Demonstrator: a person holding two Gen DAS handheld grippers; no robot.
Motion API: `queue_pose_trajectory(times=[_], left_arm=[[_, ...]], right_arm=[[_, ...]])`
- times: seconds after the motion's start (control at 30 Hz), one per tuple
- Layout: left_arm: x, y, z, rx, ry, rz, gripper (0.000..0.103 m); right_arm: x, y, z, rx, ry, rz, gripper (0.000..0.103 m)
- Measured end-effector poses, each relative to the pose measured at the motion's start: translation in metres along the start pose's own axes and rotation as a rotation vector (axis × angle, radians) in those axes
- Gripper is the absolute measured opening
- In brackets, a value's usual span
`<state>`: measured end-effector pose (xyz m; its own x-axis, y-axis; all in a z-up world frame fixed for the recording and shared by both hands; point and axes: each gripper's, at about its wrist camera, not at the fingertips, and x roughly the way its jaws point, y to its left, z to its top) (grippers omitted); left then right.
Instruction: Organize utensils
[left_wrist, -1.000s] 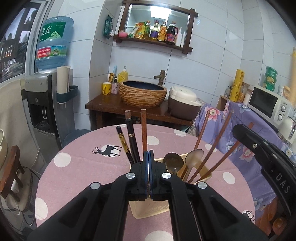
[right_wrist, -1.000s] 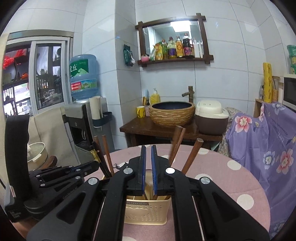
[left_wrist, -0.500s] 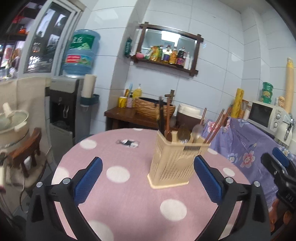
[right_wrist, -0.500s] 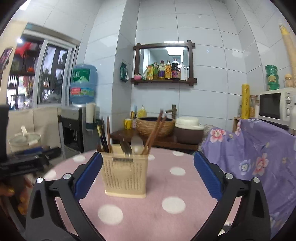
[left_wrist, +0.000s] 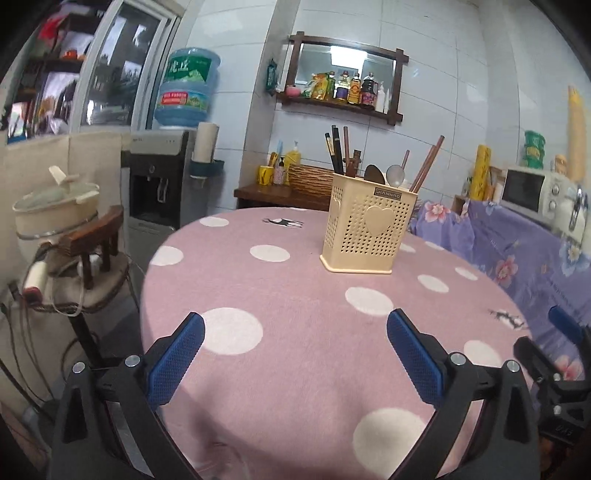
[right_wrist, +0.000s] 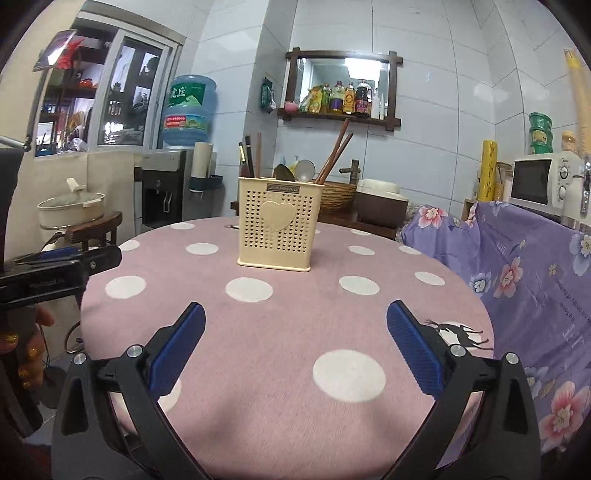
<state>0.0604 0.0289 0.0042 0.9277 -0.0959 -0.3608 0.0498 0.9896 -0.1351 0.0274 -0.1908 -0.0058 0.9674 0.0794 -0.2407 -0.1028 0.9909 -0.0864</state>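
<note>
A cream perforated utensil holder (left_wrist: 367, 229) with a heart on its front stands upright on the round pink polka-dot table (left_wrist: 295, 332). It holds dark chopsticks (left_wrist: 336, 149) at the left, two metal spoons (left_wrist: 394, 175) in the middle and brown wooden chopsticks (left_wrist: 426, 164) at the right. The holder also shows in the right wrist view (right_wrist: 279, 223). My left gripper (left_wrist: 295, 350) is open and empty, well back from the holder over the table's near edge. My right gripper (right_wrist: 295, 343) is open and empty, equally far back.
A purple floral cloth (right_wrist: 535, 258) covers furniture right of the table, with a microwave (right_wrist: 539, 181) on it. A wooden chair with a pot (left_wrist: 55, 210) stands left. A water dispenser (left_wrist: 162, 177) and a wooden washstand (right_wrist: 332, 214) stand behind.
Both grippers were shut just above the holder a second ago. They have opened wide and drawn back to the table's near edge. The utensils stay in the holder.
</note>
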Motion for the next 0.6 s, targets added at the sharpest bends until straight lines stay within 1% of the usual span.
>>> queue_pose_trajectory(times=[0.1, 0.2, 0.3, 0.47, 0.6], left_arm=[[-0.016, 0.002, -0.006, -0.002, -0.018, -0.007, 0.098], [-0.032, 0.001, -0.008, 0.008, -0.050, -0.011, 0.098], [-0.041, -0.005, -0.006, 0.034, -0.077, -0.006, 0.098], [-0.051, -0.010, -0.004, 0.048, -0.122, -0.020, 0.098], [-0.051, -0.012, -0.004, 0.051, -0.124, -0.027, 0.098]], right_arm=[[-0.013, -0.002, -0.003, 0.036, -0.012, 0.017, 0.097], [-0.023, -0.005, 0.002, 0.071, -0.033, 0.037, 0.097], [-0.032, -0.007, 0.007, 0.084, -0.072, 0.027, 0.097], [-0.036, -0.012, 0.012, 0.102, -0.093, 0.016, 0.097], [-0.036, -0.013, 0.012, 0.104, -0.093, 0.011, 0.097]])
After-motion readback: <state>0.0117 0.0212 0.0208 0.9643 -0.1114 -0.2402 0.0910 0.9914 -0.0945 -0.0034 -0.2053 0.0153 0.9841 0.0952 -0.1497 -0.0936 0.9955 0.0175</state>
